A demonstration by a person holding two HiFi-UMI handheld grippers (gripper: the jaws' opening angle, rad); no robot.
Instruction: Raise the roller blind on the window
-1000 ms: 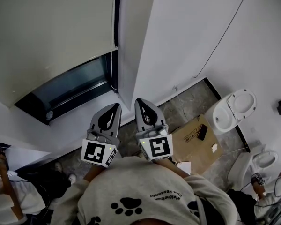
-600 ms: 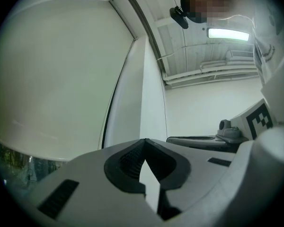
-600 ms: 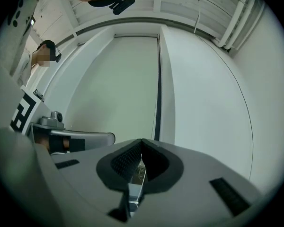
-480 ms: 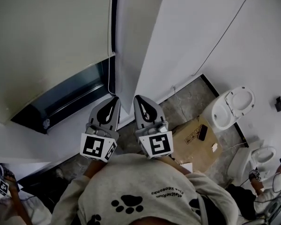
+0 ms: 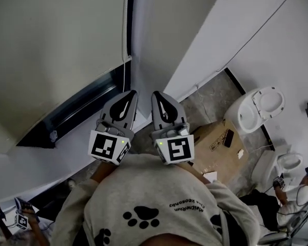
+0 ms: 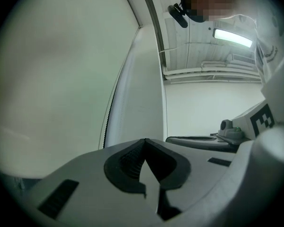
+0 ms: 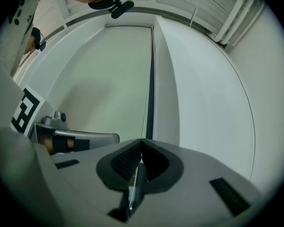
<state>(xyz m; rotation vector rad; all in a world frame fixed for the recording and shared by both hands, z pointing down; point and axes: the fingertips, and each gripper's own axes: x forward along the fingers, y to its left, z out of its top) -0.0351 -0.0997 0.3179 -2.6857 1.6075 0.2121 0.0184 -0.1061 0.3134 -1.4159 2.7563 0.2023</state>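
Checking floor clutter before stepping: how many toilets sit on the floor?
2: one toilet beside the cardboard box, a second toilet below it toward the right edge. Others may be hidden.

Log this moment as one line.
left gripper: shut, empty | right gripper: shut, empty | blind: mostly down | cord: not gripped

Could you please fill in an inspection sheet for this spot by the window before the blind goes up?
Surface: grey stone floor; white sill under the window.
Job's things: roller blind down over most of the window, with a dark strip of glass bare; bead chain hangs at its right edge.
Clutter: cardboard box on the floor, two toilet bowls beside it.
Grippers: left claw and right claw both shut, side by side, pointing at the window; nothing seen gripped.
Cables: thin cable across the white wall.
Surroundings: other people at the lower edges.
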